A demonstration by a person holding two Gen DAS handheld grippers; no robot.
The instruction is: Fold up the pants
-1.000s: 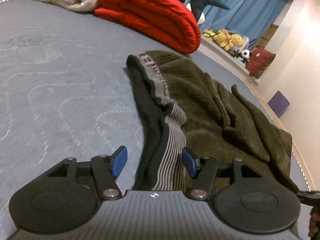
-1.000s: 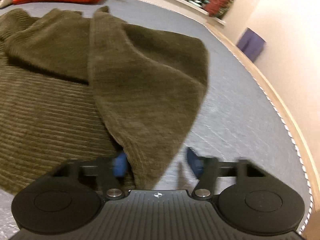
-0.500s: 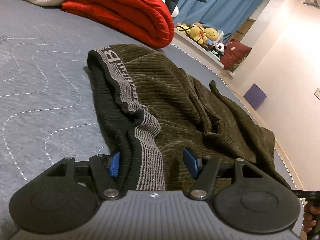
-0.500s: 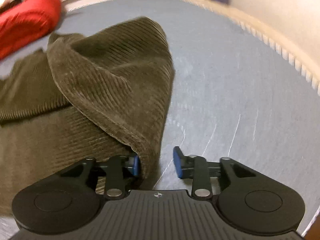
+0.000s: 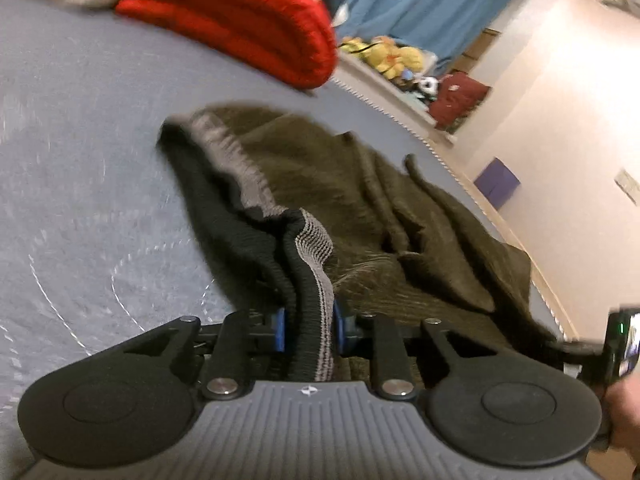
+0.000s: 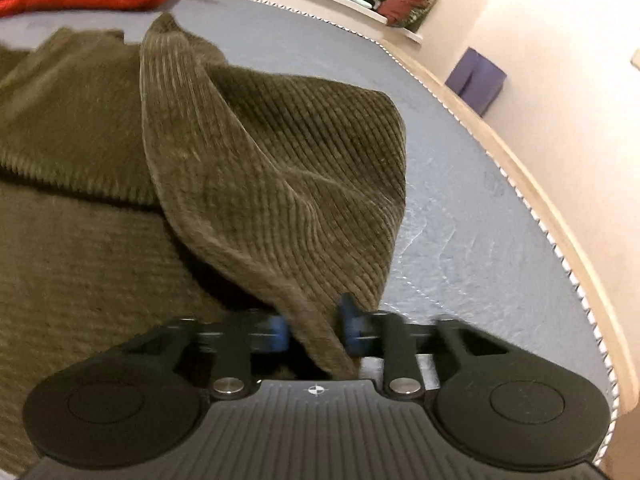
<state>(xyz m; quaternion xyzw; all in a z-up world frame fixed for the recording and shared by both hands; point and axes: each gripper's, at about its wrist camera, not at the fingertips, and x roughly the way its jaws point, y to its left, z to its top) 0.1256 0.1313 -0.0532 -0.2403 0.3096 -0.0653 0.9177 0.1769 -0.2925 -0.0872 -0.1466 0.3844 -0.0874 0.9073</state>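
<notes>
A grey quilted mattress (image 5: 80, 128) stretches ahead of both grippers, with olive corduroy pants (image 5: 360, 200) spread across it. A folded red blanket (image 5: 240, 12) lies beyond the pants. The left gripper (image 5: 308, 328) pinches the pants' bunched striped waistband (image 5: 316, 264) between its blue pads. The right gripper (image 6: 314, 328) clamps a raised fold of a pant leg (image 6: 280, 184).

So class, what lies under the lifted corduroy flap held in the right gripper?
Under the lifted flap held by the right gripper lies more of the olive pants, on the grey mattress. What lies directly beneath the flap is hidden.
</notes>
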